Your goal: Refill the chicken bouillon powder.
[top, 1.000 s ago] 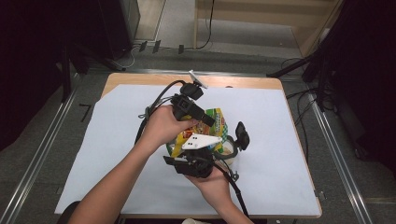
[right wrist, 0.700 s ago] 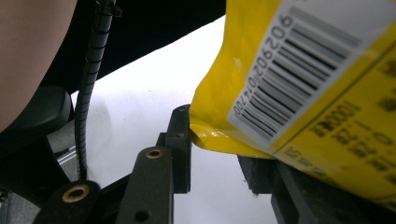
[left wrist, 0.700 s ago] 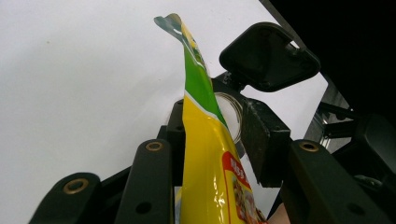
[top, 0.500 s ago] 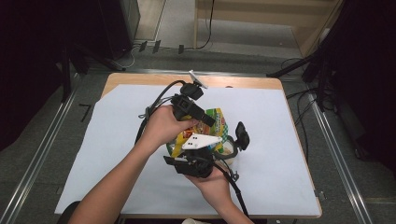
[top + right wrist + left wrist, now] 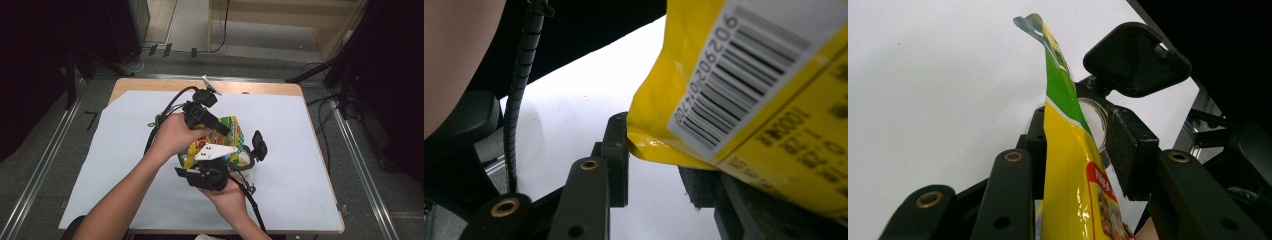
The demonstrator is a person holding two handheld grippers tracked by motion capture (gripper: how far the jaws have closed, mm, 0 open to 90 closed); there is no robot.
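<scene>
I'm watching both grippers working one yellow snack bag (image 5: 227, 131) just left of centre in the high view, lifted over the white table cover (image 5: 300, 145). In the left gripper view, the left gripper (image 5: 1075, 150) is pinching the bag (image 5: 1068, 170) edge-on between its jaws, which are standing partly closed with the film caught between the pads, and the bag's green sealed end is rising toward the top centre of that frame. In the right gripper view, the right gripper (image 5: 659, 150) is holding the barcode corner of the bag (image 5: 744, 95): the left pad is touching the yellow fold, while the far pad is sitting under the bag, so I'm calling it a grip on the corner without seeing both pads squeeze. I'm judging the pick-up as done and the bag as still sealed; what is remaining looks like pulling it open or setting it down, and I cannot tell which. A black clip-like piece (image 5: 258, 145) and a pale round container (image 5: 244, 159) are lying just right of the bag in the high view. The bag's long axis is running from lower left to upper right there, green end pointing away from me.
</scene>
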